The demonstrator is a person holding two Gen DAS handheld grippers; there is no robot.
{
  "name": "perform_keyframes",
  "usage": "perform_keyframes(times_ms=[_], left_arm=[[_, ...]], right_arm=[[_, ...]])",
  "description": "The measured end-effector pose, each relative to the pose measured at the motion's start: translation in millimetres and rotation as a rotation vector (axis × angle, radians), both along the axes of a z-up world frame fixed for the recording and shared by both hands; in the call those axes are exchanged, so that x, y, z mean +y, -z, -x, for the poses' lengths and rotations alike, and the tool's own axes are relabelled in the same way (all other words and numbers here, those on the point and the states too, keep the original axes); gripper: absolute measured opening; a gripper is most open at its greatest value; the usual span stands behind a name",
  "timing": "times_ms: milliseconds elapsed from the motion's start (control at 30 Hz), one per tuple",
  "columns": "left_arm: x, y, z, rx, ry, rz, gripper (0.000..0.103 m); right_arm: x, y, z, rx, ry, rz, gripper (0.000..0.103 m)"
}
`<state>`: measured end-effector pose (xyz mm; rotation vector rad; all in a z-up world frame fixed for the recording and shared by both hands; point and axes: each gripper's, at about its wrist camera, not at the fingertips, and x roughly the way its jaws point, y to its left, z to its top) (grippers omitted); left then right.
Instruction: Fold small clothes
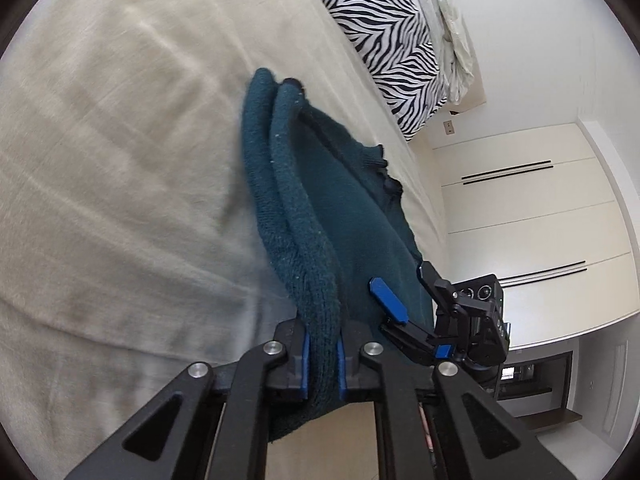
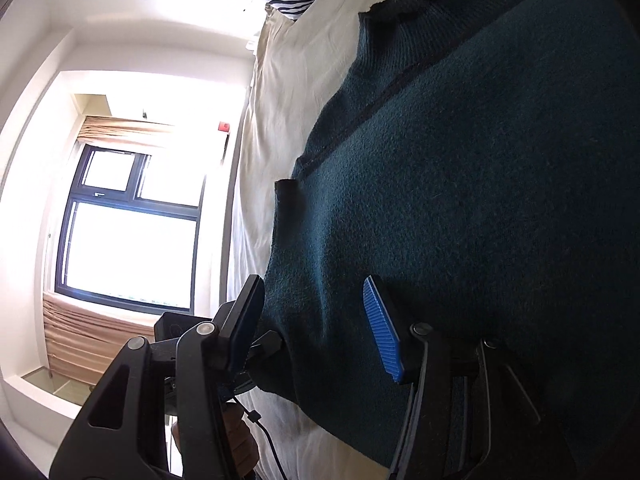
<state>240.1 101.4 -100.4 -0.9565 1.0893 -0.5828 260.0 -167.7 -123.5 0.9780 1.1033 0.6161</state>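
Clamping the teal sweater, left tongs; right tongs straddle it.

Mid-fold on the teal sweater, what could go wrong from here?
Only the left gripper is clamped on the teal sweater, on a thick rolled edge that might slip. The right gripper is open around the fabric, so lifting now could drag it lopsided across the bed sheet and undo the fold.

both wrist views sit close over the teal sweater, sharing the zebra pillow.
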Motion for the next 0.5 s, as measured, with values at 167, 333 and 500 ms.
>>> perform_keyframes(times_ms=[167,333,500], left_arm=[[-42,-56,-17,-0.093,0.072,-0.021,0.010],[-115,-95,-39,-0.168,0.178,-0.048,0.010],[-198,-77,-42,-0.187,0.316,-0.097,0.014]], right_arm=[[-57,-10,4,-0.021,0.075,-0.073,0.058],[-121,-9,8,-0.017,0.137,-0.141,0.062],[-186,3,14,0.025,0.197,-0.234,0.064]])
